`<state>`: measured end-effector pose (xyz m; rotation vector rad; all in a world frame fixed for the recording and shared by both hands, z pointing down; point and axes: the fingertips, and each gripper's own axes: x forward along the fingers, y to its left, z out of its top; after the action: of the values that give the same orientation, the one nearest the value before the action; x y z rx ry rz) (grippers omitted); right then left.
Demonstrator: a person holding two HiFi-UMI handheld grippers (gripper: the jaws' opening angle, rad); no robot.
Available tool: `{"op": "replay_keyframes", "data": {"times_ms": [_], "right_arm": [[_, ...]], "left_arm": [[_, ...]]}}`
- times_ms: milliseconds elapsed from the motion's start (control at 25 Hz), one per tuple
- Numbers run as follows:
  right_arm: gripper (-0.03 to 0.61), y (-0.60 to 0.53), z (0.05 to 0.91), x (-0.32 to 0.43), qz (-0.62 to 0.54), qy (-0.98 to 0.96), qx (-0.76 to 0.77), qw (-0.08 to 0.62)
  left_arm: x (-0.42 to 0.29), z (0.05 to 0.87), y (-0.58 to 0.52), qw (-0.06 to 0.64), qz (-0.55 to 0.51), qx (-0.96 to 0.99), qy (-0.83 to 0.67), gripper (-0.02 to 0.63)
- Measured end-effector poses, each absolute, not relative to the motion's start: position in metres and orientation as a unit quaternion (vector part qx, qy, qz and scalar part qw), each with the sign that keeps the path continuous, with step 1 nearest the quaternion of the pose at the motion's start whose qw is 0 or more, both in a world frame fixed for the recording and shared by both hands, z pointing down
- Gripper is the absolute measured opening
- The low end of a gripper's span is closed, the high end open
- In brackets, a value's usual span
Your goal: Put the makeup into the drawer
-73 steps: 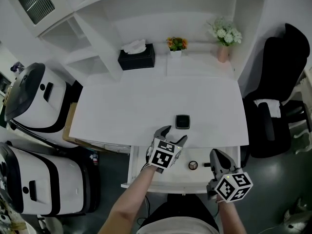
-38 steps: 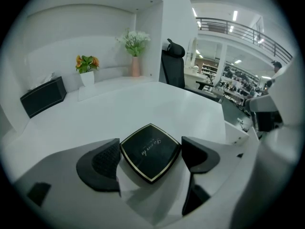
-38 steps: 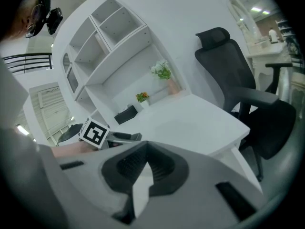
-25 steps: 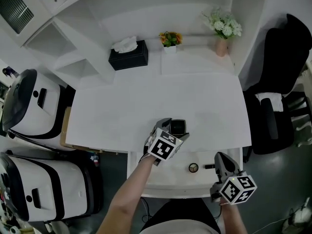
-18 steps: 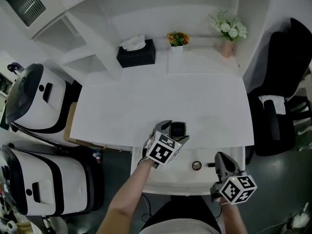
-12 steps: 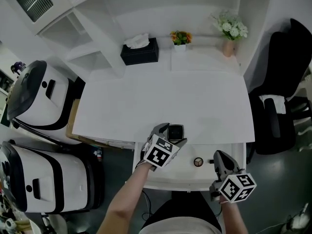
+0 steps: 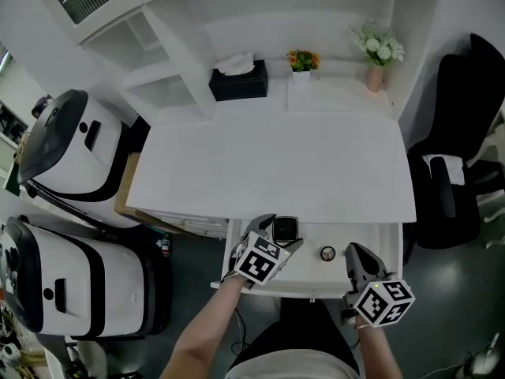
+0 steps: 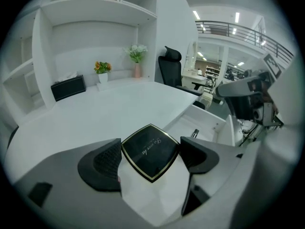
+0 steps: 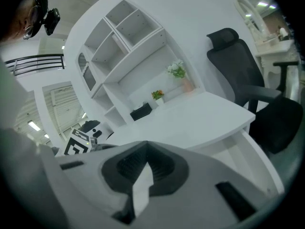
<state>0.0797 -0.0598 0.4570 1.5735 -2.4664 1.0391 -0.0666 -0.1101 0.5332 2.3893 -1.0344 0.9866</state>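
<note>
Looks like the set-down step: got the black compact point(image 8: 149, 150) hanging over the left end of the open drawer point(image 7: 371, 242), just past the front edge of the desk point(image 7: 276, 164), and not down on the drawer floor yet, as far as can be judged.

Best to lower it straight down and flat, gold-trimmed lid up, to avoid catching a corner on the drawer's front wall or the desk edge. Aim for the bare patch on the left and steer clear of the small round thing point(image 7: 327, 253) sitting mid-drawer. Don't let go up high. Probably a hard, hinged little case, so likely to clatter or pop open if dropped. Ease it onto the floor first, then spread the claw and back out upward.

On the left claw point(image 7: 276, 235): about half spread, pinching the compact between the dark pads, seemingly corner to corner with one corner pointing forward. Not the most secure hold, so worth skipping any twisting.

On the right claw point(image 7: 357, 260): closed up tight with nothing in it, parked over the right front of the drawer. Can't tell whether touching the rim or not.
</note>
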Motion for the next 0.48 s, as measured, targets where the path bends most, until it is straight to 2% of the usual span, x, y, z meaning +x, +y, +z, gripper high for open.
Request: {"op": "replay_keyframes", "data": {"times_ms": [480], "right_arm": [[0.002, -0.037, 0.462, 0.068, 0.339, -0.793, 0.505, 0.026]], "left_arm": [[-0.084, 0.582, -0.066, 0.203, 0.389, 0.825, -0.356, 0.388]]}}
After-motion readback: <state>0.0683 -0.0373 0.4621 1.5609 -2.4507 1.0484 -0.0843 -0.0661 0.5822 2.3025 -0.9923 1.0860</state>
